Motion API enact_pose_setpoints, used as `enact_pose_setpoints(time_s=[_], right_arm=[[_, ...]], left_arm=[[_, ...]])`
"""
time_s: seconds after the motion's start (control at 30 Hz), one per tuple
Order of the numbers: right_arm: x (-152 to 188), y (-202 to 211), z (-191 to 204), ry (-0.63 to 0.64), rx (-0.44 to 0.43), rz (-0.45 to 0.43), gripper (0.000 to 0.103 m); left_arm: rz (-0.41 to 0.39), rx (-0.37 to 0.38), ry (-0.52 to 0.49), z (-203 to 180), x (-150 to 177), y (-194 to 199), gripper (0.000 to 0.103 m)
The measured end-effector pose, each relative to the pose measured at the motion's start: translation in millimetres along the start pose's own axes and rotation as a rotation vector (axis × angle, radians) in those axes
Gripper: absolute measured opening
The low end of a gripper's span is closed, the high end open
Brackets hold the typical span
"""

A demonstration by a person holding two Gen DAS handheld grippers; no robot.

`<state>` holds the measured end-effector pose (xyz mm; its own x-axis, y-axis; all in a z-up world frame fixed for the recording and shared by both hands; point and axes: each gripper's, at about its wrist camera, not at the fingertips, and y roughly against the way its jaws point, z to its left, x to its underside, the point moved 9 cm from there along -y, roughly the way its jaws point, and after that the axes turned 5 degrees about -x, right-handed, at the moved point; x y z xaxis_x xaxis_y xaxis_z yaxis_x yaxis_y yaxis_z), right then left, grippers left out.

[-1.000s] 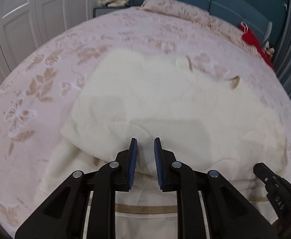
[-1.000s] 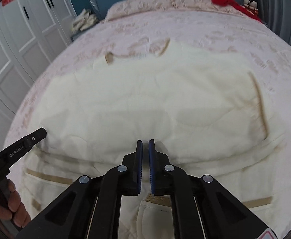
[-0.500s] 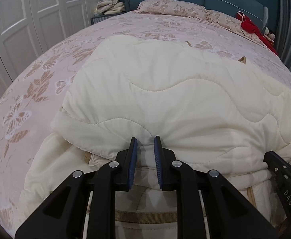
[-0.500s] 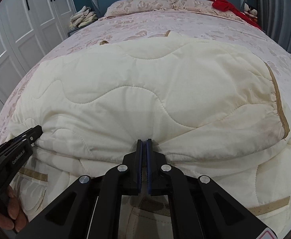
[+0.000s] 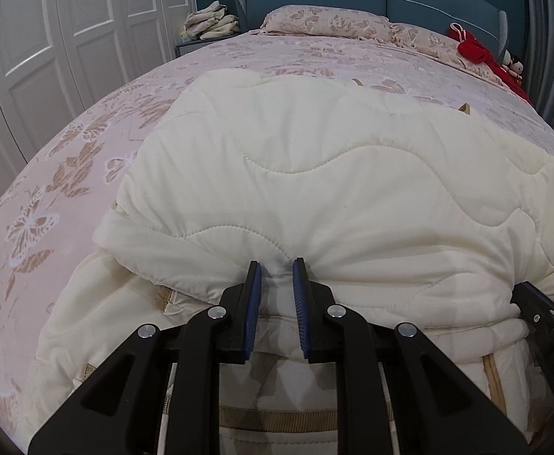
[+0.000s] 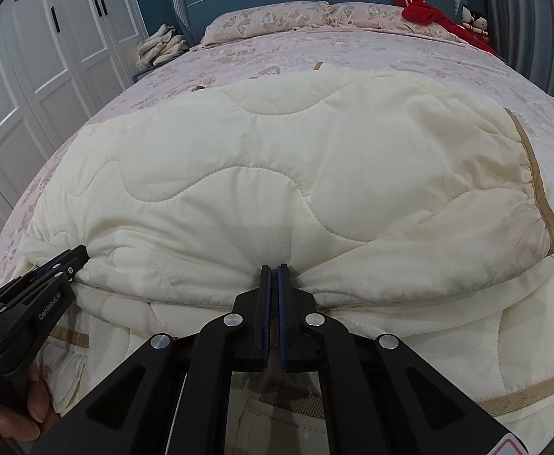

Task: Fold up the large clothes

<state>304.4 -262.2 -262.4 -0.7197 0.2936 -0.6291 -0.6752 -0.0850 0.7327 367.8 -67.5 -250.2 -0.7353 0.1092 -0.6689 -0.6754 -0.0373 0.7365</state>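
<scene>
Left wrist view: the left tool point(image 5: 275, 265), jaws part-open around a thick pinch of fabric, grips the near edge of a cream quilted coat point(image 5: 333, 174) doubled over on the pink floral bed point(image 5: 72, 159). The grip looks looser than its partner's, so firming it up before any carry seems wise. Only this view shows the coat's left end, where the upper layer overhangs the lower one; those edges should be matched as the fold is laid.

Right wrist view: the right tool point(image 6: 273, 268), jaws nearly closed, clamps the same edge further right, puckers radiating from the pinch. Both tools should travel level and together, keeping the fabric between them taut. Only here appear the tan-trimmed elastic cuff point(image 6: 534, 182) at the right end and the left tool seen side-on, biting the fold.
</scene>
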Motion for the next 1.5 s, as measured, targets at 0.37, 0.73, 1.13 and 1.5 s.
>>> enact_pose_setpoints(time_s=[0.37, 0.73, 1.13, 1.5], right_arm=[[-38.1, 34.7, -32.0, -0.096, -0.092, 0.117, 0.014], [-177.1, -35.1, 60.7, -0.018, -0.178, 0.081, 0.021], [-191.1, -175.9, 111.3, 0.016, -0.176, 0.236, 0.033], [-178.5, -190.4, 108.2, 0.101, -0.136, 0.184, 0.001]], left_arm=[[0.050, 0.236, 0.204, 67.4, -70.1, 36.4, 0.027], [0.120, 0.147, 0.219, 54.1, -186.0, -49.5, 0.035], [0.210, 0.088, 0.125, 28.7, -152.8, -131.1, 0.035], [0.129, 0.039, 0.115, 27.5, -146.9, -142.0, 0.035]])
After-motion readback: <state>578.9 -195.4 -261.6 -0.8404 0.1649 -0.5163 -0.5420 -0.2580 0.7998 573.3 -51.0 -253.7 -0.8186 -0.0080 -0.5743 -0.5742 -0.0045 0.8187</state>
